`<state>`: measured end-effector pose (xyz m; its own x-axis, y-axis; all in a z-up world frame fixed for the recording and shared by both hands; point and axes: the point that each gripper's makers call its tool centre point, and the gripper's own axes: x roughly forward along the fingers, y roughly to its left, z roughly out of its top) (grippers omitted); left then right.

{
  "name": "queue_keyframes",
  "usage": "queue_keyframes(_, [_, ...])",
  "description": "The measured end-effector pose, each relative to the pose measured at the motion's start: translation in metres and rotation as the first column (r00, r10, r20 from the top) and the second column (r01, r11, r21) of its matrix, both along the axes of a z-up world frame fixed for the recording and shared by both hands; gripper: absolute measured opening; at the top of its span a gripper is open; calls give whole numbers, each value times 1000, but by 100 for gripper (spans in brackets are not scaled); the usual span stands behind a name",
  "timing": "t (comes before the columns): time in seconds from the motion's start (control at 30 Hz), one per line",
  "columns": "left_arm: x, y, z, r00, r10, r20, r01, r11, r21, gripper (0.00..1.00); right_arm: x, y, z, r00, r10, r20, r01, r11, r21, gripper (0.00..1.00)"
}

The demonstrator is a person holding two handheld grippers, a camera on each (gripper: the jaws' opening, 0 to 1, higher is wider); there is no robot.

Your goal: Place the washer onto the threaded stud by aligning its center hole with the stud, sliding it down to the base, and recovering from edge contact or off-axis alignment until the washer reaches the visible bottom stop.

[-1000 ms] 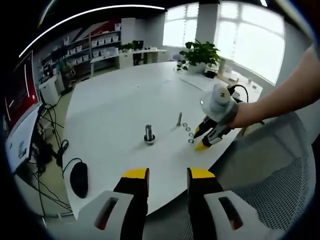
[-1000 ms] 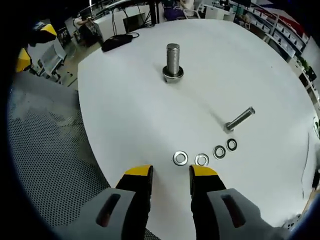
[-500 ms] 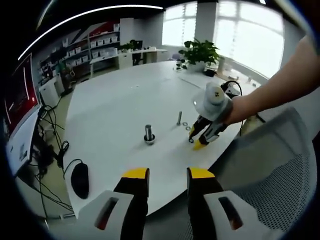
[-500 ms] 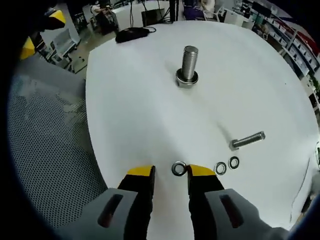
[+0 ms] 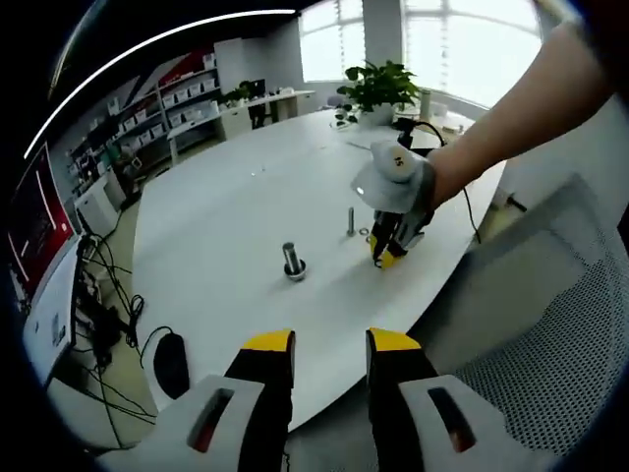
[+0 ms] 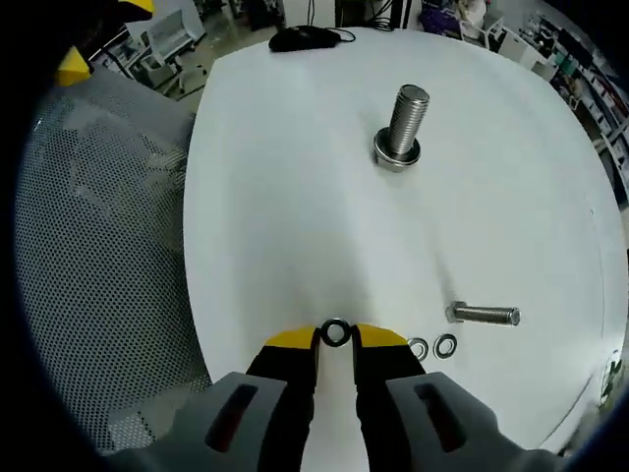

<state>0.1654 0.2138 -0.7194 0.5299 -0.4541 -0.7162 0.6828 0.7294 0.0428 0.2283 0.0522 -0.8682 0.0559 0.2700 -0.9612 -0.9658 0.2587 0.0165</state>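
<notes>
Right gripper [image 6: 335, 339] jaws around washer [image 6: 335, 332] on white table [image 6: 285, 187]

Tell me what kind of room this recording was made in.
Most likely an office or lab workspace: a large white table with a computer mouse on it, shelving with bins along the far wall, a potted plant by big windows, and a mesh chair.

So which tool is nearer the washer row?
Right. The right tool is on the table closing around one washer; the left tool hangs back off the table edge.
</notes>
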Motion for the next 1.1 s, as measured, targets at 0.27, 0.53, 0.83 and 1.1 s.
queue_keyframes(0.27, [3,3,-1,1000,19,-1,-19,1000,8,26,-5,-1,1,992,123,20,-124,991,53,19])
queue_keyframes(0.53, [4,4,-2,1000,20,-4,-20,1000,17,26,-9,2,0,974,226,26,-227,974,15,17])
queue_keyframes(0.83, [9,15,-4,998,67,8,-67,996,52,26,-8,4,-2,965,263,8,-261,959,-113,15])
queue_keyframes(1.1, [9,18,-5,998,67,11,-68,995,75,26,-7,1,-1,971,239,5,-238,968,-76,15])
